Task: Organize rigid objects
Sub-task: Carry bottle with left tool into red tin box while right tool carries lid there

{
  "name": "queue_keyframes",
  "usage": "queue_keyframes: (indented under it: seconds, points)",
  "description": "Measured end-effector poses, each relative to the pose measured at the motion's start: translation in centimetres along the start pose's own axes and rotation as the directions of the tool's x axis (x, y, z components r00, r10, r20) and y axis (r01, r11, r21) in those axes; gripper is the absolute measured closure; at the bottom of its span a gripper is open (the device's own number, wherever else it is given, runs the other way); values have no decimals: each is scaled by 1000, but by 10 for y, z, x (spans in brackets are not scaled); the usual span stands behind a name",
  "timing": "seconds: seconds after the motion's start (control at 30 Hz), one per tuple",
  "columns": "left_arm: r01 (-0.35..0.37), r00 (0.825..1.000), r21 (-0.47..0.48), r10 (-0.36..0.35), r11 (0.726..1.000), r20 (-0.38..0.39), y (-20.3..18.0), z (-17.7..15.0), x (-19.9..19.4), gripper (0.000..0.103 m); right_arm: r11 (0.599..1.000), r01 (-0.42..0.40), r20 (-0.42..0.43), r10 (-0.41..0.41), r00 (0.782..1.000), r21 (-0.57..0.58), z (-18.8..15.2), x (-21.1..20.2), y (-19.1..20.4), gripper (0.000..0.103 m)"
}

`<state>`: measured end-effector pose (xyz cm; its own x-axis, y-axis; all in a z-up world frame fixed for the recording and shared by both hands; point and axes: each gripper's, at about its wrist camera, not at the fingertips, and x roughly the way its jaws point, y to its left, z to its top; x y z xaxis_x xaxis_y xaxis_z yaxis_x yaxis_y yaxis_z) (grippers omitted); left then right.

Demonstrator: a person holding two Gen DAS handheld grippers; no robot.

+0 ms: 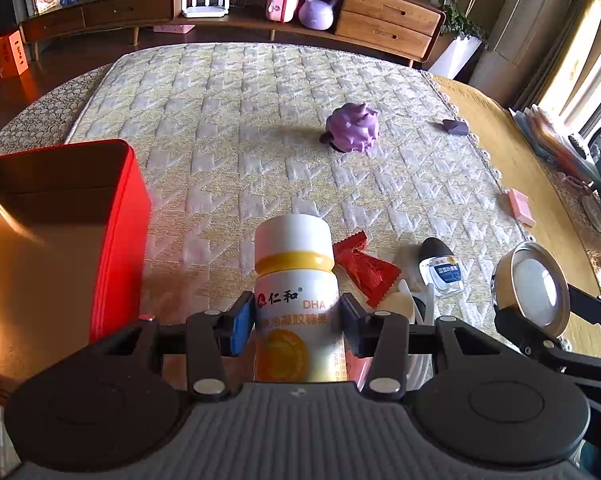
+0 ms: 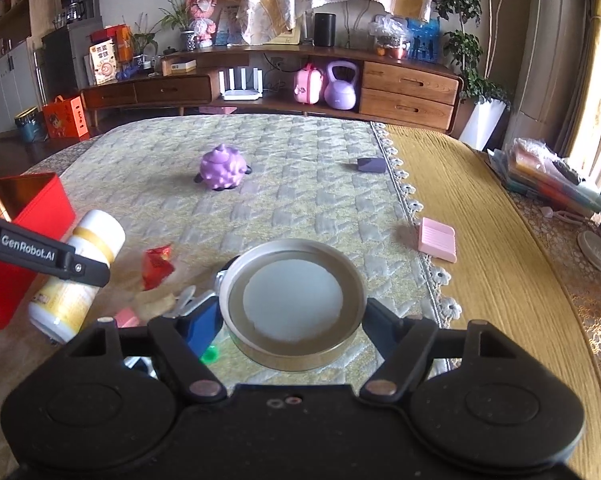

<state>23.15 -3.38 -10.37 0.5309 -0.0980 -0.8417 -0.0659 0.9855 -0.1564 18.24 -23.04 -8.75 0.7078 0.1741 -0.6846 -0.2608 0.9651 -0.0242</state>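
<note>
My left gripper (image 1: pixel 294 320) is shut on a white supplement bottle (image 1: pixel 294 272) with a yellow band, held above the quilted mat just right of the open red tin box (image 1: pixel 112 240). The bottle (image 2: pixel 80 264) and box (image 2: pixel 24 240) also show at the left of the right wrist view. My right gripper (image 2: pixel 292 312) is shut on a round metal tin (image 2: pixel 292 300) with a pale disc inside, held above the mat; the tin (image 1: pixel 532 288) shows at the right of the left wrist view.
On the mat lie a red wrapper (image 1: pixel 364 268), a small dark-capped bottle (image 1: pixel 438 266), a purple spiky toy (image 2: pixel 222 168), a dark purple block (image 2: pixel 368 165) and a pink box (image 2: pixel 436 240). A yellow cloth (image 2: pixel 500 260) covers the right side. A wooden sideboard (image 2: pixel 404 92) stands behind.
</note>
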Motion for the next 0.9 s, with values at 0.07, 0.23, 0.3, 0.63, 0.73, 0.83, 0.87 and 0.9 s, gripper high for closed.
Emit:
queue_keyframes:
  seconds: [0.07, 0.23, 0.3, 0.63, 0.73, 0.83, 0.87, 0.9]
  points:
    - [7, 1000, -1, -7, 1000, 10, 3, -2, -9, 57, 1000, -6, 3, 6, 1000, -9, 2, -9, 5, 28]
    - [31, 999, -4, -31, 1000, 20, 10, -5, -32, 57, 999, -29, 5, 30, 1000, -26, 8, -32, 19, 28]
    - [39, 999, -5, -39, 999, 25, 15, -7, -42, 57, 998, -43, 7, 43, 999, -42, 11, -42, 28, 28]
    - [42, 998, -12, -41, 999, 40, 46, -13, -85, 57, 988, -116, 44, 121, 992, -102, 31, -84, 75, 28]
    - [42, 998, -12, -41, 999, 53, 60, -12, -99, 57, 983, -137, 48, 143, 989, -121, 35, -90, 91, 28]
    - [34, 997, -22, -32, 999, 73, 75, -11, -110, 57, 978, -159, 43, 166, 985, -136, 41, -93, 107, 28]
    - [30, 997, -28, -27, 999, 79, 81, -11, -113, 57, 976, -162, 43, 170, 984, -147, 43, -92, 113, 28]
    - [28, 996, -31, -25, 999, 82, 86, -10, -116, 57, 974, -165, 43, 173, 984, -155, 44, -92, 119, 28]
